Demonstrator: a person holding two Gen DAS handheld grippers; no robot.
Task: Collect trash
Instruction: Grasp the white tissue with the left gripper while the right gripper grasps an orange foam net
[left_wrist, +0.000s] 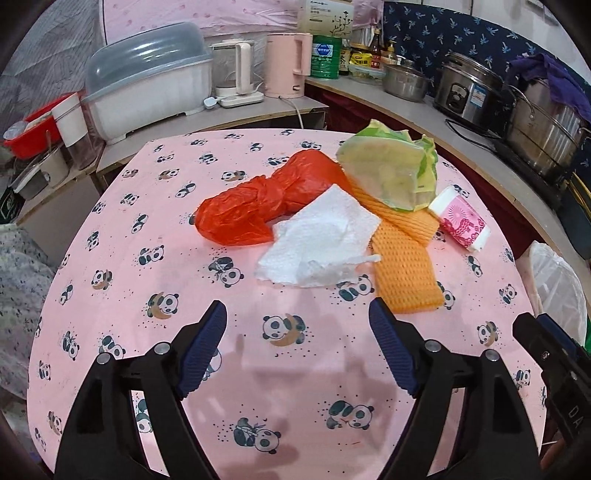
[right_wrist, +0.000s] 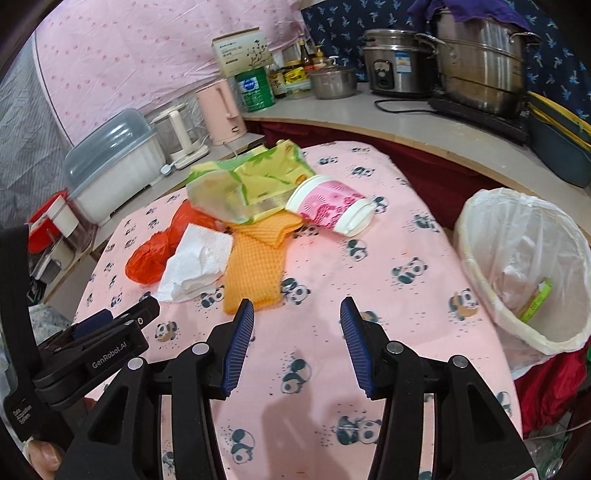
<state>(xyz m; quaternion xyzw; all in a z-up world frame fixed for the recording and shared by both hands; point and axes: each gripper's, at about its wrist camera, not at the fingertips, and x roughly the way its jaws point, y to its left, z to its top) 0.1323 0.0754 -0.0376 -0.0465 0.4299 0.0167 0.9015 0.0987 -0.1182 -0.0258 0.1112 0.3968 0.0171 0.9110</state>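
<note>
Both grippers — left gripper (left_wrist: 297, 314), right gripper (right_wrist: 297, 312) — angle down, fingers apart.

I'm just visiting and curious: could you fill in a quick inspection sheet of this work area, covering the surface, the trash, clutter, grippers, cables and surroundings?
Surface: table under pink panda cloth.
Job's things: red plastic bag, white paper towel, orange foam net, green wrapper, pink paper cup on its side, piled together; lined bin at the table's edge, some trash inside.
Clutter: nothing seen beyond the trash.
Grippers: left gripper and right gripper open, empty, above the cloth.
Cables: kettle cord; black cord by cooker.
Surroundings: counter with pink kettle, steel pots.
</note>
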